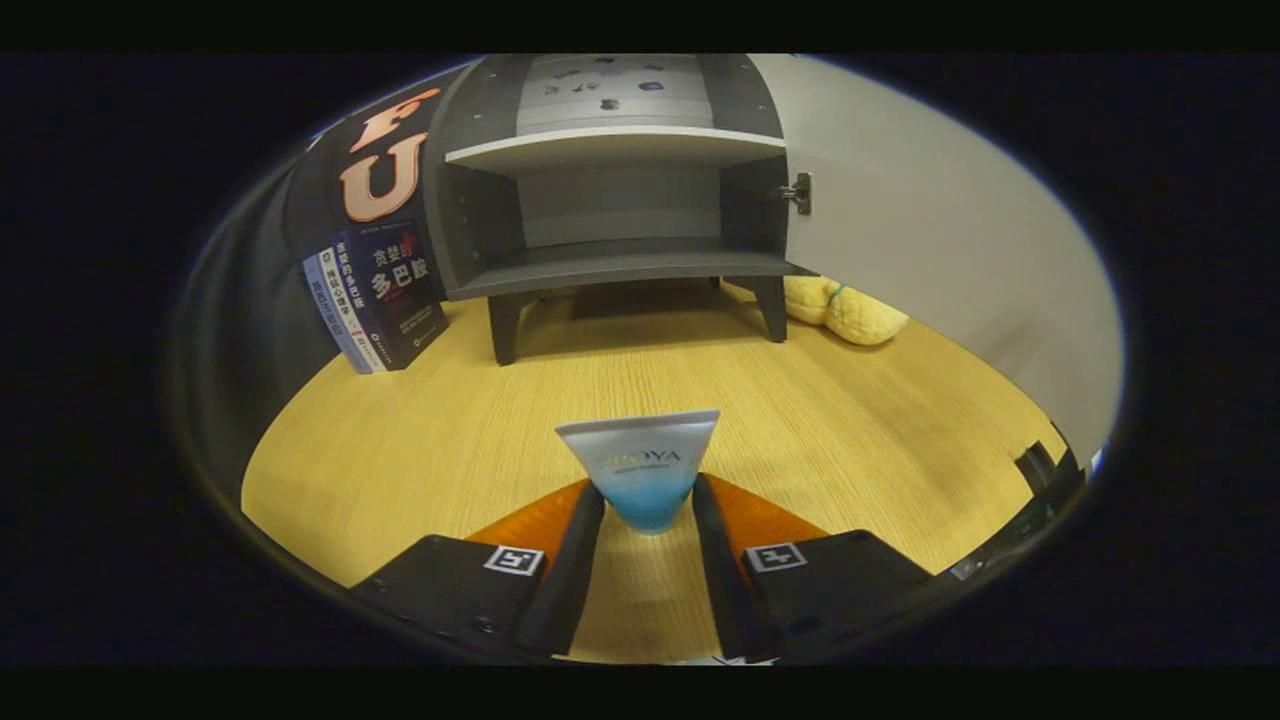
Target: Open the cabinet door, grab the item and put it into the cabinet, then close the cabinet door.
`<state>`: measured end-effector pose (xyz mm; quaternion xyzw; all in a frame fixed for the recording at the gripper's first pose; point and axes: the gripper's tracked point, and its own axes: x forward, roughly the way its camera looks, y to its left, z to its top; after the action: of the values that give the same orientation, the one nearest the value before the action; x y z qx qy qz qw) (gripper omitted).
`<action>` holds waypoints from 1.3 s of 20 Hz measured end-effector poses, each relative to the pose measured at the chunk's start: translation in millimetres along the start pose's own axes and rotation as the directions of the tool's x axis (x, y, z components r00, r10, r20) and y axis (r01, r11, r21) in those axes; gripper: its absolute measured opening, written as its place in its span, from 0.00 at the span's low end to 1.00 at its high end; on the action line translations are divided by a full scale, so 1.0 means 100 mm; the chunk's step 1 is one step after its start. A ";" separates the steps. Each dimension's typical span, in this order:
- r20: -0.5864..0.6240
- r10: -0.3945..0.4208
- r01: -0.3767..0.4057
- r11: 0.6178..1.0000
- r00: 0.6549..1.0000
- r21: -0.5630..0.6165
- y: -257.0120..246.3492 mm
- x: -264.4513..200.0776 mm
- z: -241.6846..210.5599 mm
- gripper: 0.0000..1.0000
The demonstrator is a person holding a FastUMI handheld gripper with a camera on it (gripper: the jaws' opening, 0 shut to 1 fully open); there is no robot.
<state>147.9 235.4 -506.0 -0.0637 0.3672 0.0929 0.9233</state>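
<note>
A white and blue squeeze tube (641, 470) stands upright with its flat crimped end up, held between my fingers. My gripper (647, 510) is shut on the tube near its blue lower part, above the wooden table (420, 430). Beyond it stands a small grey cabinet (610, 200) on short legs. The cabinet's white door (930, 240) is swung wide open to the right on its hinge (797, 192). Inside I see a middle shelf (610, 148) and a bare bottom shelf (620, 265).
Several books (375, 295) lean upright just left of the cabinet. A yellow soft toy (845, 312) lies on the table behind the open door, right of the cabinet's leg. A dark object (1045, 470) sits at the table's near right edge.
</note>
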 end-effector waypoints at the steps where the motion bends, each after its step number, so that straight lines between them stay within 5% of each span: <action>1: -0.008 -0.005 0.005 1.000 1.000 -0.007 -0.02 0.01 -0.01 0.58; 9: 0.040 -0.012 0.013 1.000 0.999 -0.017 0.01 -0.44 0.65 0.54; 17: 0.169 0.027 -0.029 1.000 0.985 0.005 0.02 -0.92 2.12 0.54; 26: 0.271 0.086 -0.069 0.995 0.959 -0.070 0.08 -0.93 3.48 0.54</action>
<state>311.9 296.4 -190.6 -0.0636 0.2355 0.1479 0.9584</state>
